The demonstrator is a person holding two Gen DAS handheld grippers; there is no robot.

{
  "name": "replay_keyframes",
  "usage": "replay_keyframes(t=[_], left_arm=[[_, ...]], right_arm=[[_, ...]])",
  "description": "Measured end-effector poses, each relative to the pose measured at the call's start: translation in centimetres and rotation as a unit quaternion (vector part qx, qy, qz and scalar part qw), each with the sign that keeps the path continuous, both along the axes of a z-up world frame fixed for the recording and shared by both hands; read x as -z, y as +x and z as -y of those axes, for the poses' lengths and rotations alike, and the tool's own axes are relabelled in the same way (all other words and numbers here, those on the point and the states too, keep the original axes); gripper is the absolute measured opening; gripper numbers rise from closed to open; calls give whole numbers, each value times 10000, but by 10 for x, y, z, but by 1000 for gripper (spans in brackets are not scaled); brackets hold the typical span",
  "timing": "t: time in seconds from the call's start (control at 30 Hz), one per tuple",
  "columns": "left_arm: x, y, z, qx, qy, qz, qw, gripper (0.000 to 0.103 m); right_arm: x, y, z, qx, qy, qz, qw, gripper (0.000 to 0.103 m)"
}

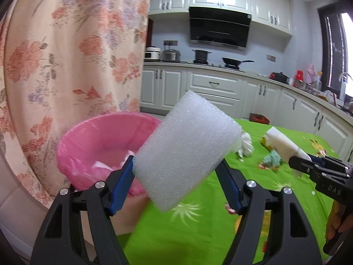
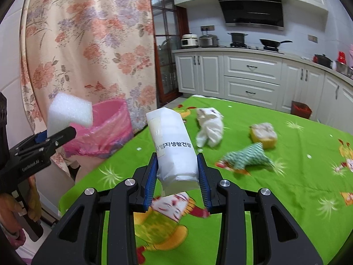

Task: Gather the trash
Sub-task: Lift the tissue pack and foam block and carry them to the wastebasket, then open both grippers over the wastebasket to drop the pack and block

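My left gripper (image 1: 176, 167) is shut on a white foam block (image 1: 187, 150) and holds it in the air, right of the pink-lined trash bin (image 1: 97, 137). The block (image 2: 69, 112) and bin (image 2: 110, 128) also show in the right wrist view. My right gripper (image 2: 177, 161) is shut on a white paper package (image 2: 173, 145) with Korean print, held above the green tablecloth (image 2: 286, 187). That package also shows in the left wrist view (image 1: 284, 145). On the cloth lie a crumpled white tissue (image 2: 209, 125), a yellow sponge-like lump (image 2: 263, 134) and a green patterned wrapper (image 2: 249, 156).
A floral curtain (image 1: 66, 55) hangs behind the bin at the table's left end. Kitchen cabinets (image 2: 251, 77) and a counter with pots run along the back and right. A small red box (image 2: 301, 109) stands on the floor beyond the table.
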State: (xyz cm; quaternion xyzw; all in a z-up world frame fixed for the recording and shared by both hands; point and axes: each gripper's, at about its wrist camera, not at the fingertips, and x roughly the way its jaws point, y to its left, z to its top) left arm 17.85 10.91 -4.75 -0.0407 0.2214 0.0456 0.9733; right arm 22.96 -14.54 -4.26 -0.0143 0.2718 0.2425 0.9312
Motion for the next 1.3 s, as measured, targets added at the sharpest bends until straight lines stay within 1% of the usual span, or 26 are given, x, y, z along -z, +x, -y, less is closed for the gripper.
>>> replay_keyframes(t=[0.3, 0.47, 0.6, 0.9, 1.03, 1.1, 1.17, 1.2, 1.23, 1.3], left_arm=[[-13, 18, -55, -575, -14, -16, 9983, 70], [-18, 34, -81, -773, 37, -119, 9969, 71], [-21, 47, -104, -956, -2, -132, 9953, 71], [-16, 67, -135, -1152, -66, -196, 9931, 72], [-11, 77, -151, -1261, -214, -250, 9915, 74], [-9, 82, -160, -1338, -309, -274, 9902, 75], [-6, 87, -168, -1443, -359, -321, 9884, 78], [-6, 89, -172, -1472, -383, -324, 9878, 79], [-5, 91, -176, -1514, -400, -330, 9871, 80], [-5, 93, -181, -1565, -431, -328, 9862, 84]], right_arm=[[-9, 34, -56, -539, 59, 33, 9985, 34], [-14, 49, -94, -878, 101, 80, 9961, 34], [-19, 59, -124, -1082, 116, 138, 9940, 34], [-17, 85, -170, -1332, 208, 51, 9909, 35], [-14, 96, -187, -1415, 230, 28, 9897, 35], [-13, 101, -196, -1457, 250, -18, 9890, 39], [-12, 104, -201, -1482, 298, -37, 9885, 42], [-11, 106, -203, -1515, 328, -62, 9879, 47], [-11, 107, -204, -1530, 341, -74, 9876, 49], [-8, 108, -207, -1559, 342, -91, 9871, 57]])
